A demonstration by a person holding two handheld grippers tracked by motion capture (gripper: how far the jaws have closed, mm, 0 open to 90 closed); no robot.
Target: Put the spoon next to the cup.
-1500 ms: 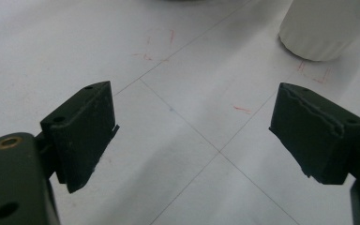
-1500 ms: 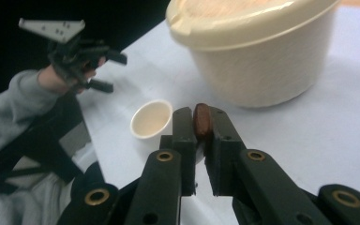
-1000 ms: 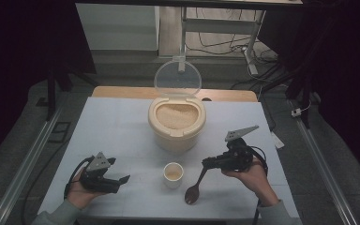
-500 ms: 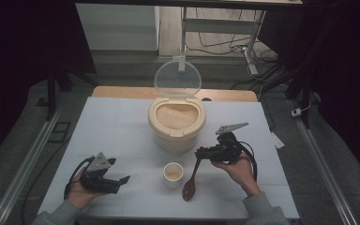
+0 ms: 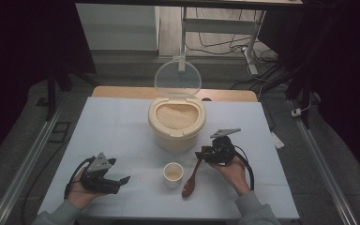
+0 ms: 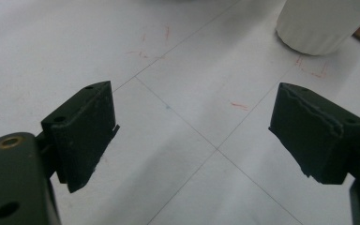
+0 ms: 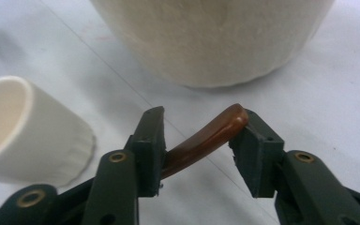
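Brown and glossy, the wooden spoon (image 5: 191, 178) lies on the white bench (image 5: 122, 126) just beside the small cup (image 5: 173, 174), with its bowl toward the person and its handle pointing up to the big rice container (image 5: 176, 123), whose clear lid (image 5: 177, 78) stands open. The right gripper (image 7: 198, 136) has its fingers (image 7: 150, 140) around the handle end; in the right gripper view the handle crosses the gap at a slant and touches both pads, but the fingers look not fully clenched, so I judge the hold is only light. The left gripper (image 5: 115, 179) rests apart, with its fingers (image 6: 82, 131) spread wide and holding nothing. The risk I see is this: the handle is curved and smooth and is caught near its tip, so when it is lifted the heavy bowl can swing down, turn in the pads or slip out, and it may knock the cup.
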